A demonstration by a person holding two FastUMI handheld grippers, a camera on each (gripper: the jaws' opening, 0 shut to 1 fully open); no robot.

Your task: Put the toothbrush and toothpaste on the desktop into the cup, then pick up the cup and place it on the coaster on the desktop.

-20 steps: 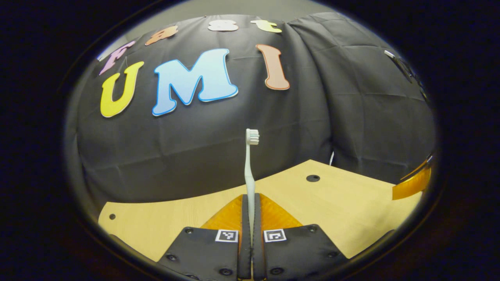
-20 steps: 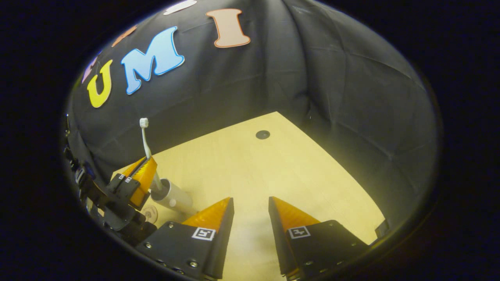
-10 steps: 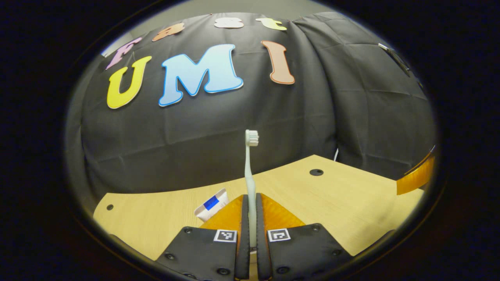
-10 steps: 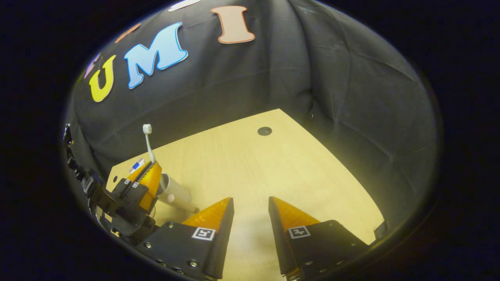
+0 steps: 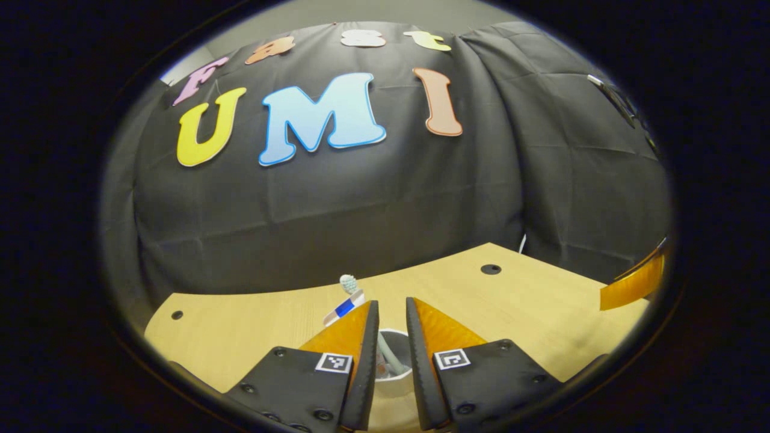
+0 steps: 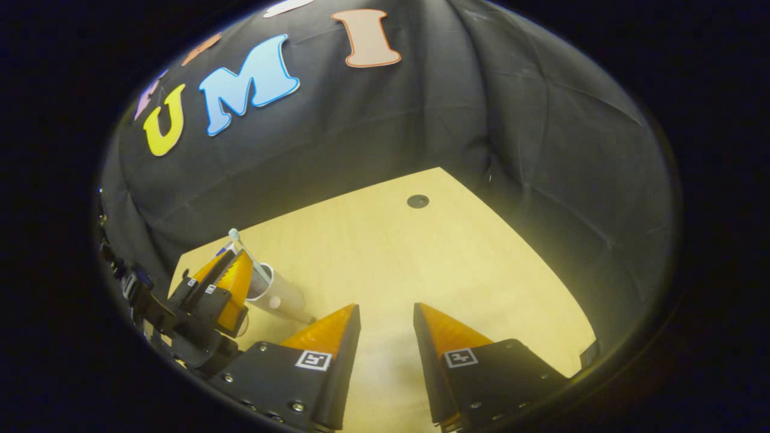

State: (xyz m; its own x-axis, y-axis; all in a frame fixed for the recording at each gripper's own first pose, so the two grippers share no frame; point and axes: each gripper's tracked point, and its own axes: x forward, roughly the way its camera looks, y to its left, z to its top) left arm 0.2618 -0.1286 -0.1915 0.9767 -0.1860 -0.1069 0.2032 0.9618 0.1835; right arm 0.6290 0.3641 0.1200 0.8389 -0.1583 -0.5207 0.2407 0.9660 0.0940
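Note:
A white cup (image 5: 394,368) stands on the wooden desktop (image 5: 541,313), right under my left gripper (image 5: 391,302), which is open with a narrow gap. The pale toothbrush (image 5: 348,282) leans in the cup, head up and to the left, free of the fingers. A white toothpaste tube (image 5: 343,308) with a blue patch lies on the desktop just behind the cup. In the right gripper view the cup (image 6: 280,294) with the toothbrush (image 6: 234,234) stands at the left, the left gripper (image 6: 237,257) over it. My right gripper (image 6: 385,313) hangs open above bare desktop (image 6: 421,258).
Black cloth walls close the desk at the back and right. A small dark round hole (image 5: 491,269) is set in the far right of the desktop, also seen as hole (image 6: 417,201). One finger of the right gripper (image 5: 631,285) shows at the right edge.
My left gripper has opened and let the toothbrush go. The brush has dropped into the cup and tipped left. The right gripper has barely moved.

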